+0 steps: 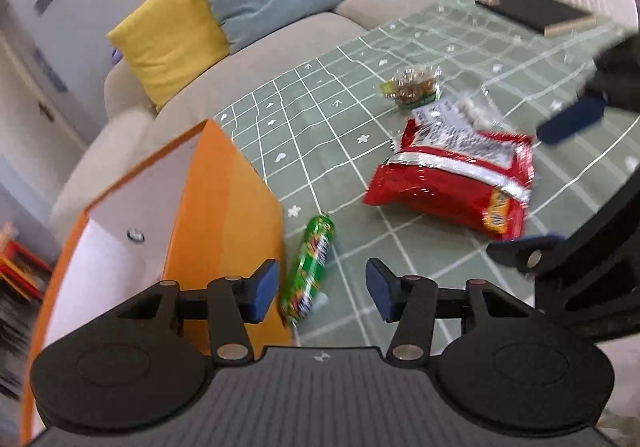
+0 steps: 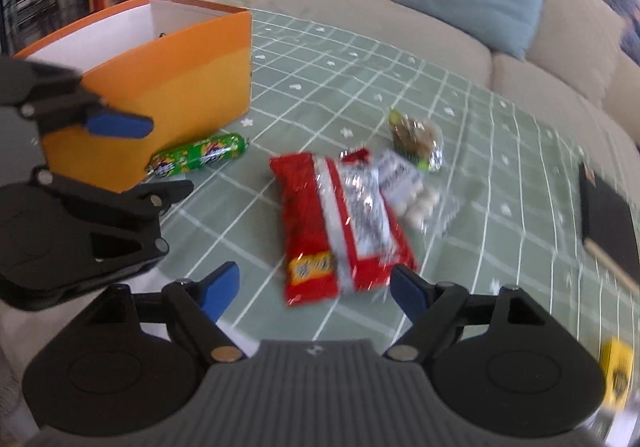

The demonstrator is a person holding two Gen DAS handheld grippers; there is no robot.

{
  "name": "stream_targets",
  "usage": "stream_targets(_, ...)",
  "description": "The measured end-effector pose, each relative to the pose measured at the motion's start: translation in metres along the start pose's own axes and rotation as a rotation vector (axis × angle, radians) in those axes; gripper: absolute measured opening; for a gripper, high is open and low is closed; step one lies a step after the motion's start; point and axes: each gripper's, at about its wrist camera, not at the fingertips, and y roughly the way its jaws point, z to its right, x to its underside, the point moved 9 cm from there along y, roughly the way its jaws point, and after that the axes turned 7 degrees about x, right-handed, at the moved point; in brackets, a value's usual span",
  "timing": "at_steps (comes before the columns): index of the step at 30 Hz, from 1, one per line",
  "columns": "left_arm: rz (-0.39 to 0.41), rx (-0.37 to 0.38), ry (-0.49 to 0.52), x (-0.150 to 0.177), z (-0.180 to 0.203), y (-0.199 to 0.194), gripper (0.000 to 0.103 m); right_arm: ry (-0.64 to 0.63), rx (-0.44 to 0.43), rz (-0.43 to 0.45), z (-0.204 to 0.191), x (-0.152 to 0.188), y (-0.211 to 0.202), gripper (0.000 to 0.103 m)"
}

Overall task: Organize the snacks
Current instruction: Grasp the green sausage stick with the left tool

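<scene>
Both claws released, holding nothing: our left claw [image 1: 322, 289] hovers over the green sausage pack [image 1: 308, 271] beside the orange box [image 2: 168, 87]; right claw [image 2: 314, 293] nears the red bag [image 2: 340, 223] on the tabletop [image 2: 320, 79]. Bag looks light, crinkly, slippery; we'd pinch its sealed edge.

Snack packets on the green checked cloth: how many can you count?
4. Green sausage roll beside the orange box; red bag mid-table; clear pack of white balls touching it; brown nut pack beyond. Box contents hidden.
</scene>
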Motion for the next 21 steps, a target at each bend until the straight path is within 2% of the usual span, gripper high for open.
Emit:
stream_targets(3,-0.033,-0.012,0.056,-0.005,0.002,0.016,0.060,-0.024,0.002,0.025,0.009,-0.006,0.015,0.080)
stream_targets(10,-0.138,-0.018,0.147,-0.009,0.006,0.050,0.059,0.017,-0.011,0.068,0.023,-0.014,0.035,0.085)
stream_targets(15,-0.193,-0.016,0.138,-0.013,0.003,0.059,0.055,0.032,-0.027,0.070,0.024,-0.017,0.043,0.085)
stream_targets(17,-0.206,-0.010,0.131,-0.014,0.001,0.062,0.049,0.046,-0.022,0.073,0.025,-0.018,0.045,0.085)
stream_targets(19,-0.218,0.017,0.067,-0.013,-0.004,0.064,0.033,0.052,-0.035,0.067,0.024,-0.018,0.046,0.082)
stream_targets(21,-0.220,0.012,0.041,-0.011,-0.007,0.065,0.026,0.047,-0.039,0.059,0.023,-0.018,0.045,0.075)
